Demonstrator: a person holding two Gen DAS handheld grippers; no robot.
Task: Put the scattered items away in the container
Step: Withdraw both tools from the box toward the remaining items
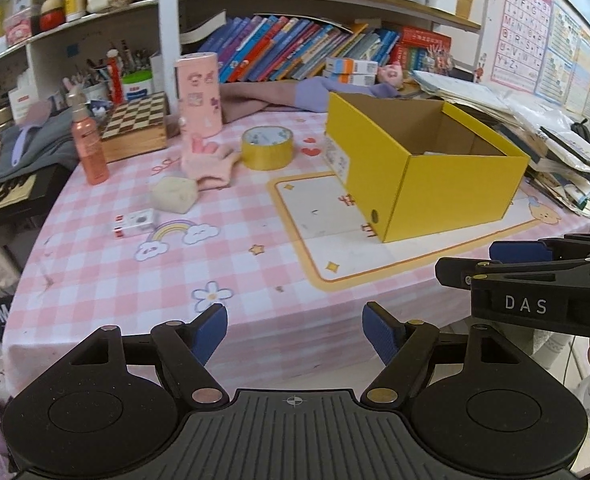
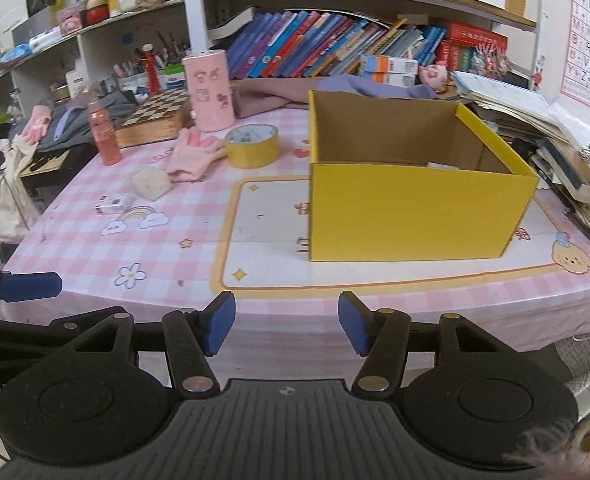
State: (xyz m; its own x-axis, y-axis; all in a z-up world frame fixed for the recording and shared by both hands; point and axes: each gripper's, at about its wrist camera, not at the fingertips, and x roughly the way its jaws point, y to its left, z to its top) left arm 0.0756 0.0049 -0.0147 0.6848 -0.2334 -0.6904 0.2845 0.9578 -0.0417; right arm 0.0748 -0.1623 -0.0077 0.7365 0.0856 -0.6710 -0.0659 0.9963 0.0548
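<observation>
Ribbed blue jaws, glossy yellow box (image 2: 415, 216)

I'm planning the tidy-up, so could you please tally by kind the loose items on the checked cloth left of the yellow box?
Tape roll: 1
Pink glove: 1
Beige block: 1
Small white box: 1
Pink bottle: 1
Pink canister: 1
Total: 6

yellow box (image 2: 415, 212): cardboard, smooth matt yellow outside, raw brown inside. tape roll (image 1: 267, 148): glossy yellow plastic film, paper-looking core. pink glove (image 1: 209, 166): fuzzy knit cloth. table cover (image 1: 135, 280): smooth printed pink check sheet, slight sheen. chessboard box (image 1: 137, 128): wood, satin finish. pink bottle (image 1: 90, 148): translucent glossy plastic. pale lump (image 1: 174, 196): rough matt surface, material unclear. gripper pads (image 2: 219, 328): blue ribbed rubbery. gripper bodies: matt black plastic, bright metal pivot pins.
</observation>
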